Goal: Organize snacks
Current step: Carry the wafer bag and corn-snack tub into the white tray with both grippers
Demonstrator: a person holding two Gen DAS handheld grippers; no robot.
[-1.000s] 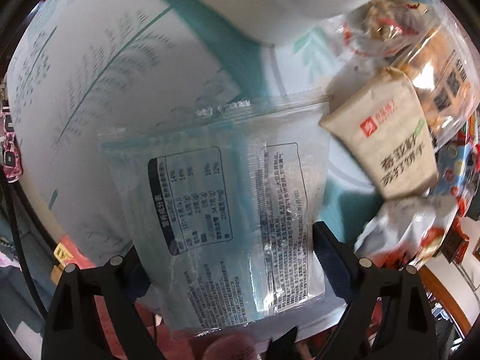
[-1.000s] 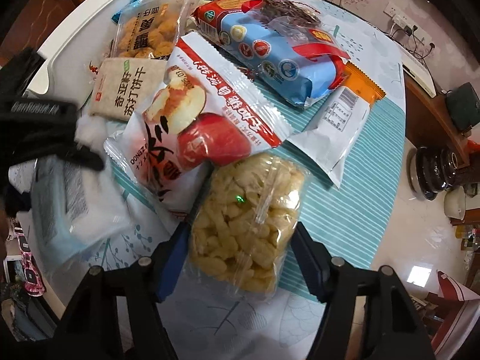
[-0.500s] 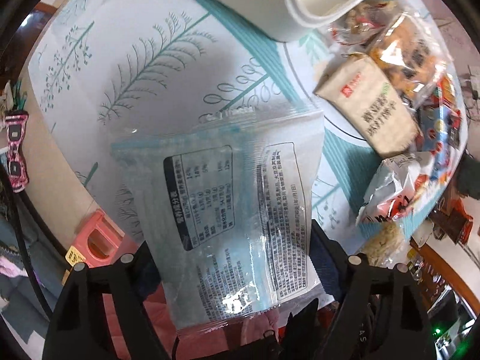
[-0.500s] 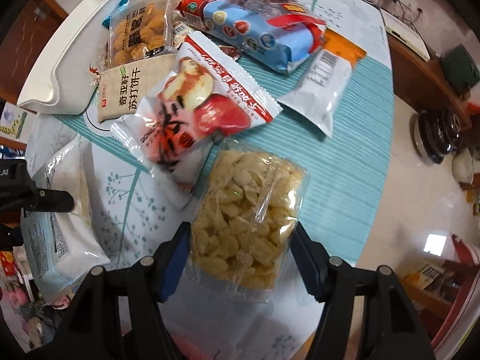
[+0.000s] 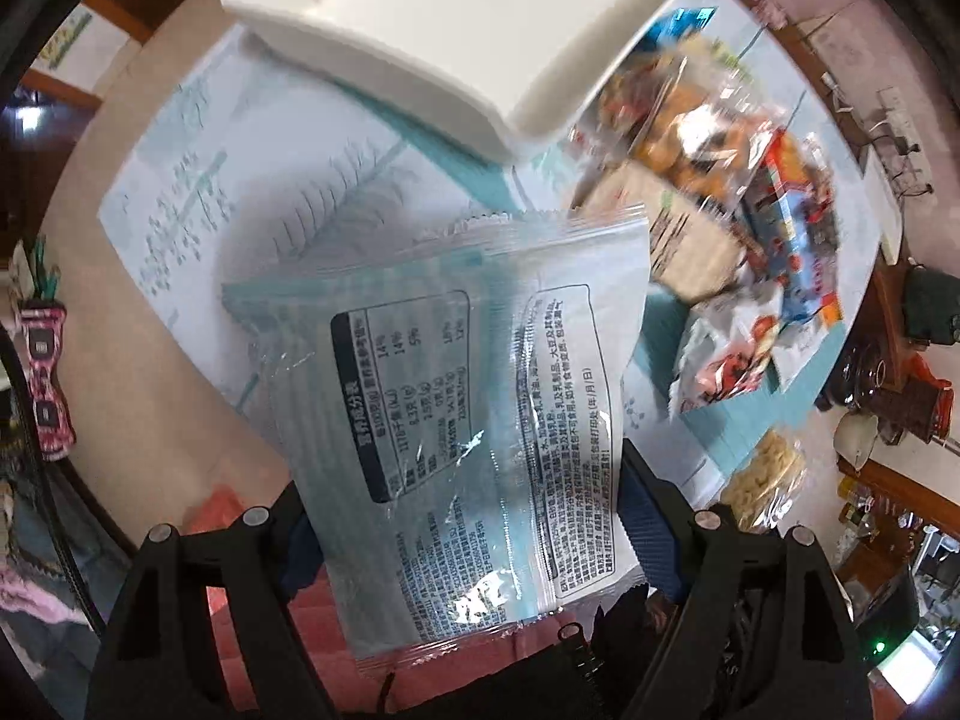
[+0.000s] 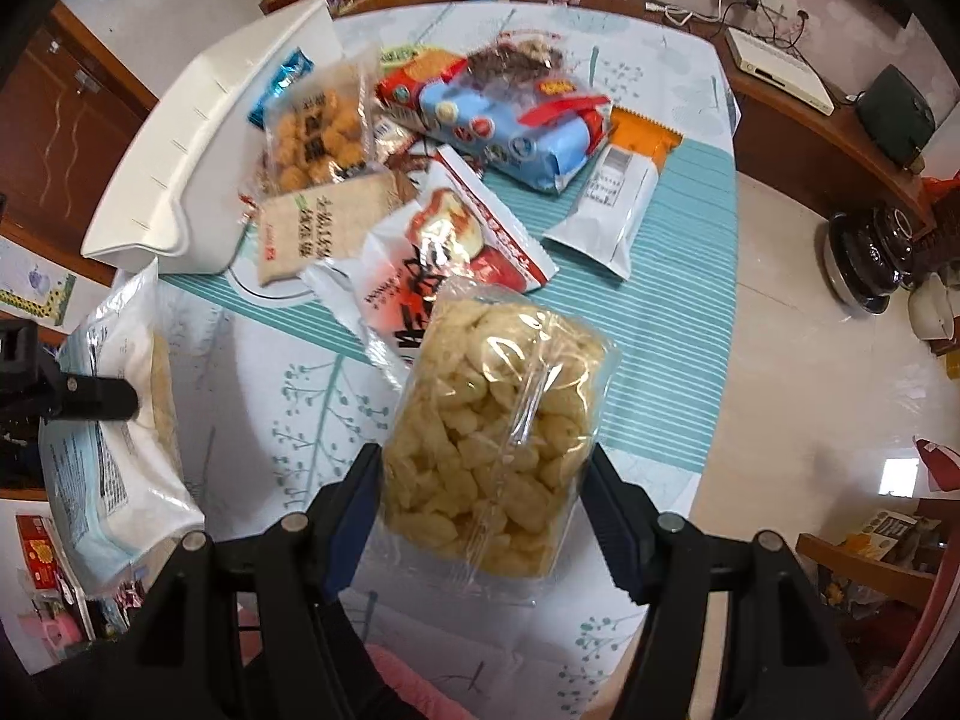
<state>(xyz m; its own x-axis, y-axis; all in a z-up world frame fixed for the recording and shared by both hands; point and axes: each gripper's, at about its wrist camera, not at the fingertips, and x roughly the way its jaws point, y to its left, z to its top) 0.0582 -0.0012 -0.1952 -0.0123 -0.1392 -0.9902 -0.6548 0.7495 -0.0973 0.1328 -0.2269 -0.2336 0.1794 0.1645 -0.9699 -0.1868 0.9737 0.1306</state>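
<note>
My left gripper [image 5: 468,498] is shut on a pale blue, see-through packet [image 5: 456,360] with a printed nutrition label, held in the air above the table's near corner. My right gripper [image 6: 483,480] is shut on a clear bag of yellow puffed snacks [image 6: 498,414], also lifted off the cloth. The right wrist view shows the left gripper's packet [image 6: 114,420] at the far left, with one of its fingers [image 6: 90,399] across it. A white bin [image 6: 198,138] stands at the table's left rear, also seen in the left wrist view [image 5: 456,42].
Several snack packets lie piled on the teal-striped tablecloth [image 6: 666,312]: a red and white bag [image 6: 444,264], a beige cracker pack [image 6: 324,228], a blue pack [image 6: 510,126], a white pouch [image 6: 606,210]. Beyond the table's right edge are floor, a dark kettle [image 6: 876,252] and a wooden sideboard.
Both grippers have risen with their packets, so the table and the snack pile look smaller and farther below. The left gripper's packet has come off the tablecloth. Both views have rolled a little.
</note>
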